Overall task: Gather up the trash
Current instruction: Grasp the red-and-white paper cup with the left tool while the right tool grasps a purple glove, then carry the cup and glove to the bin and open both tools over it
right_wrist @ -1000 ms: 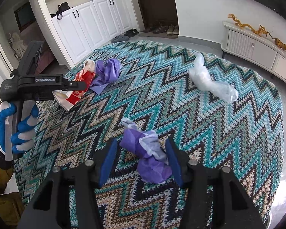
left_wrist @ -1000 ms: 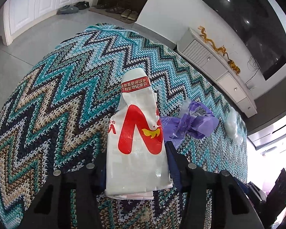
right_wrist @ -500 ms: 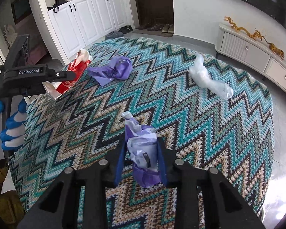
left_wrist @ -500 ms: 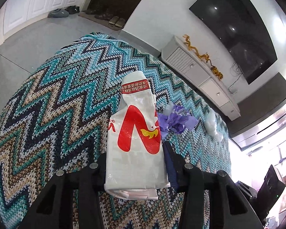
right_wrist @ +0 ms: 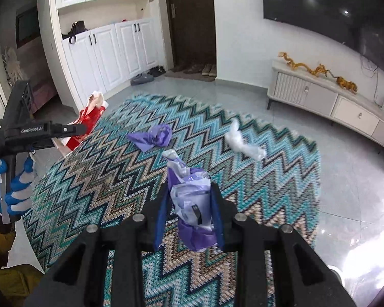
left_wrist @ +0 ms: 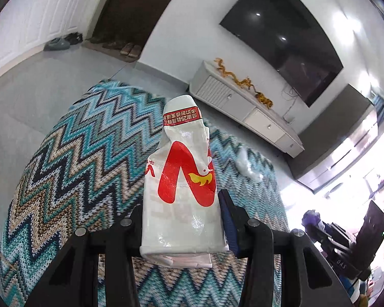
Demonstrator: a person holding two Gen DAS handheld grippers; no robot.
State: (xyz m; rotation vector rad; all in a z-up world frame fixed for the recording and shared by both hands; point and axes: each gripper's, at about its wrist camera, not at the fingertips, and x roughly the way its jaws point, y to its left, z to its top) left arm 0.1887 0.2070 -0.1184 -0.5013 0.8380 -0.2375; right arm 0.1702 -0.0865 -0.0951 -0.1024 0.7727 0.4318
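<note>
My left gripper point(left_wrist: 181, 204) is shut on a white plastic bag with red print point(left_wrist: 181, 179) and holds it high above the zigzag rug point(left_wrist: 84, 158). My right gripper point(right_wrist: 189, 199) is shut on a crumpled purple wrapper point(right_wrist: 189, 194), lifted off the rug point(right_wrist: 110, 179). A second purple wrapper point(right_wrist: 152, 138) and a clear white plastic bag point(right_wrist: 243, 143) lie on the rug further out. The clear bag also shows in the left wrist view point(left_wrist: 247, 165). The left gripper and its red-and-white bag point(right_wrist: 87, 120) show at the left of the right wrist view.
A white TV cabinet point(right_wrist: 332, 105) with gold dragon ornaments stands against the right wall under a black TV point(right_wrist: 332, 12). White cupboards point(right_wrist: 110, 48), a dark door and several shoes point(right_wrist: 146, 76) are at the far side. Grey tile floor surrounds the rug.
My right gripper shut on the purple wrapper and lifted it off the rug. My left gripper rose higher with the white bag.
</note>
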